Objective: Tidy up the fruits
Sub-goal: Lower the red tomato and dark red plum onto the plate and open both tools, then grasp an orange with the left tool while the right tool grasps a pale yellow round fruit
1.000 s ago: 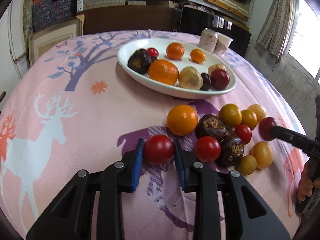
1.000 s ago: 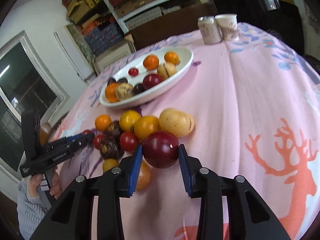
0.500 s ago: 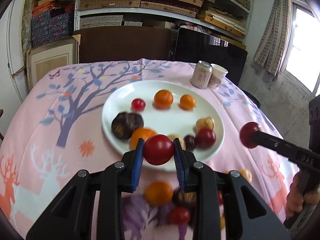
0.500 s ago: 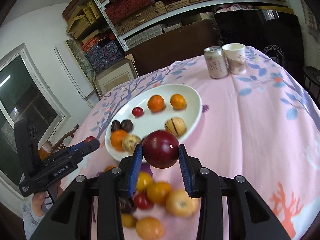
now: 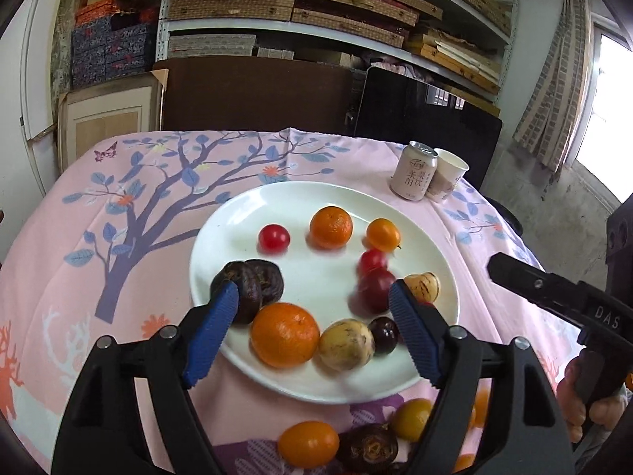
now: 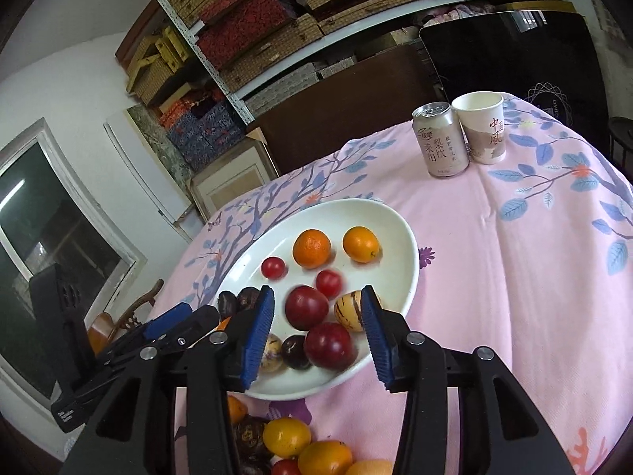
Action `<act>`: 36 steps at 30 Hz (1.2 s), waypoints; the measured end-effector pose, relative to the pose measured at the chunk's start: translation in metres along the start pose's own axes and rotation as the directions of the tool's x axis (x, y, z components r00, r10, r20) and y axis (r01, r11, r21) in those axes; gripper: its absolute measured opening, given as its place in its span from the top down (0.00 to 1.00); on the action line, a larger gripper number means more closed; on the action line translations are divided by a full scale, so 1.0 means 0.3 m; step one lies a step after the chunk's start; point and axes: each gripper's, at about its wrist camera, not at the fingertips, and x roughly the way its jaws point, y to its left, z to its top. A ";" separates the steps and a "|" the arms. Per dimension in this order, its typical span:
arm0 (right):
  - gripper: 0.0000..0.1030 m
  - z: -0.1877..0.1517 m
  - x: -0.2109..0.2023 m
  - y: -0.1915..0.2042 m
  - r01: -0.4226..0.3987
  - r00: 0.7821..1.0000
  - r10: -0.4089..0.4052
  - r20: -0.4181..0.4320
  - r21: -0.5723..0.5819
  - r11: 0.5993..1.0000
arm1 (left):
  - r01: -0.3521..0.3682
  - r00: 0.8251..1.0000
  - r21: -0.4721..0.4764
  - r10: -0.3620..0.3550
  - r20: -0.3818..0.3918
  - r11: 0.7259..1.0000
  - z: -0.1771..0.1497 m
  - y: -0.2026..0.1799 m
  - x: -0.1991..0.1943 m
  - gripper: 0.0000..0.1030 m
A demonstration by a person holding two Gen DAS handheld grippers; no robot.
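A round tabletop draped in a pink cloth printed with a blue-leaved tree and deer fills the room's centre, shelves of woven boxes stacked behind it. On the cloth sits a wide white plate, already carrying much of the fruit: a large orange at the near rim, a smaller orange and a yellow-orange citrus toward the far side, two dark wrinkled passion fruits on the left edge, a pale round fruit and a dark plum near the front. Two deep red plums lie just beside a striped yellow fruit, with one cherry tomato close above them and another cherry tomato apart toward the plate's middle. The left gripper hangs over the plate's near side, its blue-padded fingers spread wide and empty. The right gripper hovers over the same plate from the other side, its fingers likewise released, holding nothing. More fruit waits loose on the cloth before the plate. Near the far edge, a drinks can stands touching a paper cup.
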 end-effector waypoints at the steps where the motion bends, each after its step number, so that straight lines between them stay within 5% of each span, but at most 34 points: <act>1: 0.55 -0.010 -0.016 -0.002 0.009 1.000 -0.009 0.010 -0.004 1.000 | -0.016 1.000 0.001 0.016 0.005 1.000 -0.012 0.006 -0.011 0.21; 16: 0.34 -0.227 -0.210 -0.077 0.092 0.995 -0.092 0.027 0.015 0.996 | -0.130 0.991 -0.046 0.128 -0.029 0.990 -0.270 0.101 -0.168 0.12; 30: 0.30 -0.253 -0.223 -0.083 0.103 0.995 -0.103 0.009 0.015 0.995 | -0.187 0.979 0.132 0.195 -0.050 0.973 -0.294 -0.013 -0.100 0.08; 36: 0.28 -0.255 -0.215 -0.078 0.106 0.994 -0.106 -0.001 0.008 0.994 | -0.190 0.975 0.114 0.201 -0.097 0.975 -0.280 0.006 -0.053 0.07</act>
